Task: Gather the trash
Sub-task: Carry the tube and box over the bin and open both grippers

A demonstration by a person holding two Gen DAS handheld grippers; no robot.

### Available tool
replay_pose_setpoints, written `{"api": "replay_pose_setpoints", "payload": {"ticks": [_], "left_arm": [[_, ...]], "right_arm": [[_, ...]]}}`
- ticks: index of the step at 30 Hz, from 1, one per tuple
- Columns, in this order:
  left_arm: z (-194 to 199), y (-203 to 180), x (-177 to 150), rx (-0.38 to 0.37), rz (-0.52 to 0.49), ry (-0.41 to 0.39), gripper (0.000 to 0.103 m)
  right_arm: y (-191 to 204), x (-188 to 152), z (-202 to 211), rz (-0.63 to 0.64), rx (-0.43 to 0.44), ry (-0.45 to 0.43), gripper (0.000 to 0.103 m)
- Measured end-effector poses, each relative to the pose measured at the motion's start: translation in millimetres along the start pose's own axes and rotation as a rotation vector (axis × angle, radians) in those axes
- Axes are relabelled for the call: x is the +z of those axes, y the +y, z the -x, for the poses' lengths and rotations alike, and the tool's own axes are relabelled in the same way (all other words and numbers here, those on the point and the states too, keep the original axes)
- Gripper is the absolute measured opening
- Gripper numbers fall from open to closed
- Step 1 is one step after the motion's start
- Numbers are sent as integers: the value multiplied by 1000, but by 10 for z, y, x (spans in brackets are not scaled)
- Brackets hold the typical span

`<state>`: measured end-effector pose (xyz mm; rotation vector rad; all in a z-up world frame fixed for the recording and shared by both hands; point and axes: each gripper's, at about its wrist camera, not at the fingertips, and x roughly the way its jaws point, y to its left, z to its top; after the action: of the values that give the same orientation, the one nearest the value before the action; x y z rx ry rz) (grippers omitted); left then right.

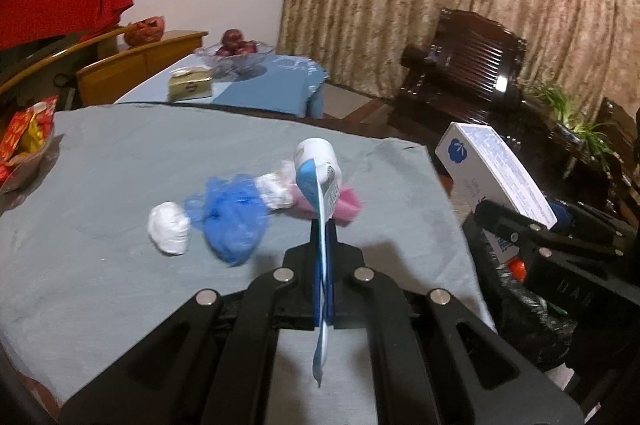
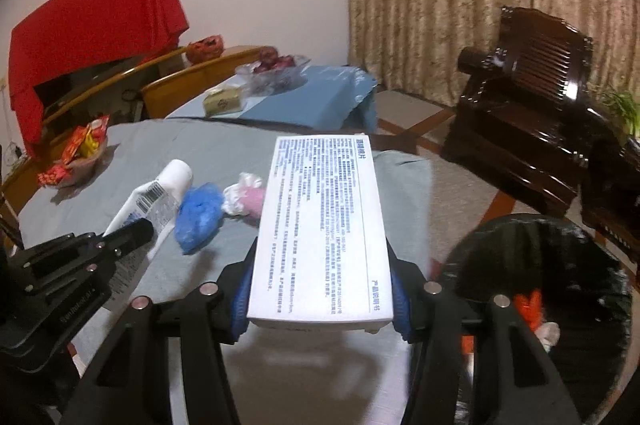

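The left gripper (image 1: 323, 237) has its jaws pressed fully together on the flat crimped end of a white and blue squeeze tube (image 1: 318, 181), which stands up and away from the fingers with its white cap pointing toward 12 o'clock, lifted clear of the grey tablecloth (image 1: 100, 185). The right gripper (image 2: 320, 265) has its jaws about half open, clamped on the two long sides of a white box (image 2: 320, 225) printed with blue text, the box lying flat between the blue pads (image 2: 240, 301) and reaching out toward 12 o'clock. In the left wrist view this box and the right gripper sit at 3 o'clock. On the cloth, beyond the tube, a row of trash lies loose: a crumpled white paper ball (image 1: 170, 229) at 9 o'clock of a crumpled blue plastic glove (image 1: 232, 213), then a white wrapper (image 1: 276, 189) touching the glove, and a pink piece (image 1: 348, 203) partly hidden behind the tube. In the right wrist view a bin lined with a black bag (image 2: 536, 257) stands beside the table at 4 o'clock of the box, with orange and white scraps (image 2: 532, 309) inside. A dish of red snack packets (image 2: 76, 153) rests at the table's far left edge at 10 o'clock.
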<state>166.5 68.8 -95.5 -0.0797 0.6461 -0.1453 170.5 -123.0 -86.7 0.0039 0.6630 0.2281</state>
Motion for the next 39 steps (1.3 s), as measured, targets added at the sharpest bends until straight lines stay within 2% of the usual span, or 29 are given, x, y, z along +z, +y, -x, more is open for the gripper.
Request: {"api": "replay_pose_setpoints", "payload": {"ticks": [15, 25, 34, 39], "left_arm": [[-2, -947, 40, -149, -86, -14, 1], [-244, -1693, -16, -261, -166, 9, 1], [-587, -2420, -80, -356, -254, 43, 1], [-780, -2695, -107, -399, -277, 62, 1]], "right_arm": [[-845, -98, 560, -96, -130, -58, 54], [-1557, -282, 797, -168, -242, -54, 54], [-2106, -466, 826, -222, -320, -23, 54], [-2307, -538, 789, -241, -348, -3, 54]]}}
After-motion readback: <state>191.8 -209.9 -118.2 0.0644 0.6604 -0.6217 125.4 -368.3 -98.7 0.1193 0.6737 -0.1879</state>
